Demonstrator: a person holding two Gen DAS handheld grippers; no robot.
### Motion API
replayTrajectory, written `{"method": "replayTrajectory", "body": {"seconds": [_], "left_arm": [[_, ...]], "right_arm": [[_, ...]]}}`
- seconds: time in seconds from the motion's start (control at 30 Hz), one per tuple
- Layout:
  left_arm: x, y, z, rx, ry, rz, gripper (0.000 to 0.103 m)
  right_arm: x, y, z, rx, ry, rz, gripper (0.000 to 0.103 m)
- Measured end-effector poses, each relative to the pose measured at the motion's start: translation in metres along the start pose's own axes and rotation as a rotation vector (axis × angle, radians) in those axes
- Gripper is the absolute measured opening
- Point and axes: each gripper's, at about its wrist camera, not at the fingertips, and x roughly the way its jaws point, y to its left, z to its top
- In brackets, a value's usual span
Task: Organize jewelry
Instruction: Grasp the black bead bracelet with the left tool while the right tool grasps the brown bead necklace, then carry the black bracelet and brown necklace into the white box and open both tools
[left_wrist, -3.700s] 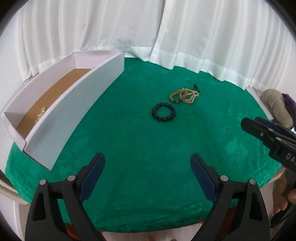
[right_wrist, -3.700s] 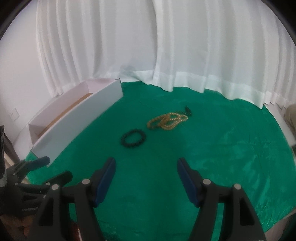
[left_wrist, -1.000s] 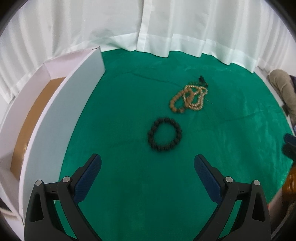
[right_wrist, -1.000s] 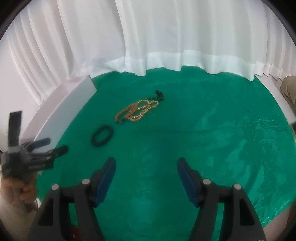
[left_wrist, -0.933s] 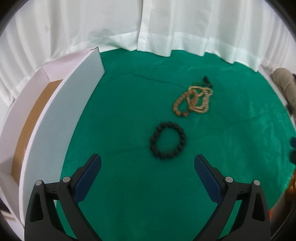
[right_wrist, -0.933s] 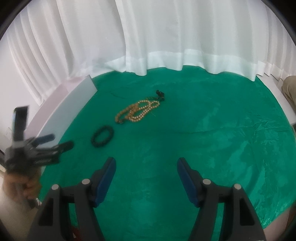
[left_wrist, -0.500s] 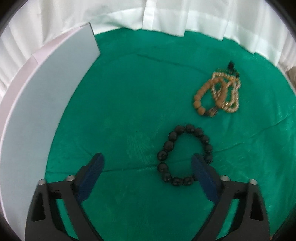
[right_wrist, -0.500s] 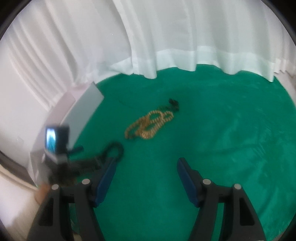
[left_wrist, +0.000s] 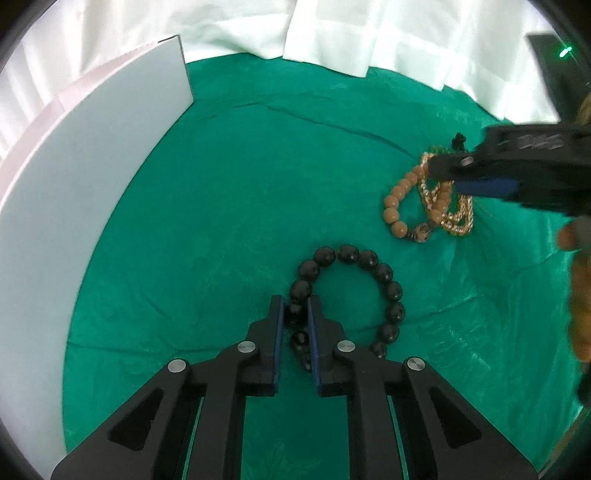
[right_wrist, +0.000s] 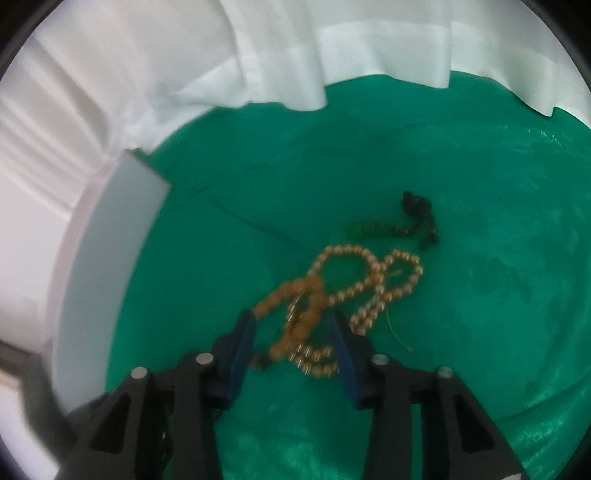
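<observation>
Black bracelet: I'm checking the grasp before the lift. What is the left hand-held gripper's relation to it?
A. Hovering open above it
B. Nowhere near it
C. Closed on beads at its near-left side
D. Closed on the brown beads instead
C: in the left wrist view the left hand-held gripper, its jaws just closed, pinches beads of the black bracelet on the green cloth.

Setting: staged recording area, not identifiable as a home or shop. White curtains (left_wrist: 369, 33) enclose a counter under green cloth (left_wrist: 229, 177). White open box (left_wrist: 74, 184) stands at the counter's edge.
</observation>
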Motion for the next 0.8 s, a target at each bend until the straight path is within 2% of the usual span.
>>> {"method": "replayTrajectory", "body": {"seconds": [0.07, 0.1, 0.13, 0.2, 0.3, 0.43, 0.53, 0.67, 0.8], "left_arm": [[-0.003, 0.005, 0.0, -0.024, -0.005, -0.026, 0.01], [-0.005, 0.007, 0.0, -0.037, -0.004, -0.039, 0.01], [-0.009, 0.01, 0.0, -0.054, -0.005, -0.058, 0.01], [-0.021, 0.018, 0.001, -0.088, -0.02, -0.095, 0.01], [-0.045, 0.028, 0.002, -0.12, -0.047, -0.134, 0.01], [-0.079, 0.038, 0.001, -0.153, -0.065, -0.164, 0.01], [-0.107, 0.046, -0.004, -0.156, -0.073, -0.134, 0.01], [-0.143, 0.065, -0.014, -0.182, -0.094, -0.134, 0.01], [-0.192, 0.094, -0.023, -0.203, -0.153, -0.12, 0.01]], "right_arm": [[0.011, 0.001, 0.0, 0.001, 0.01, -0.018, 0.036], [0.016, 0.003, -0.001, -0.016, 0.016, -0.037, 0.018], [0.017, 0.007, -0.004, -0.045, 0.0, -0.063, 0.012], [0.01, 0.012, -0.006, -0.077, -0.029, -0.08, 0.012], [-0.018, 0.016, -0.012, -0.088, -0.084, -0.034, 0.012], [-0.063, 0.034, -0.02, -0.171, -0.13, -0.005, 0.012], [-0.094, 0.047, -0.029, -0.219, -0.151, 0.011, 0.012], [-0.13, 0.068, -0.042, -0.272, -0.177, 0.043, 0.012], [-0.153, 0.096, -0.05, -0.316, -0.197, 0.103, 0.012]]}}
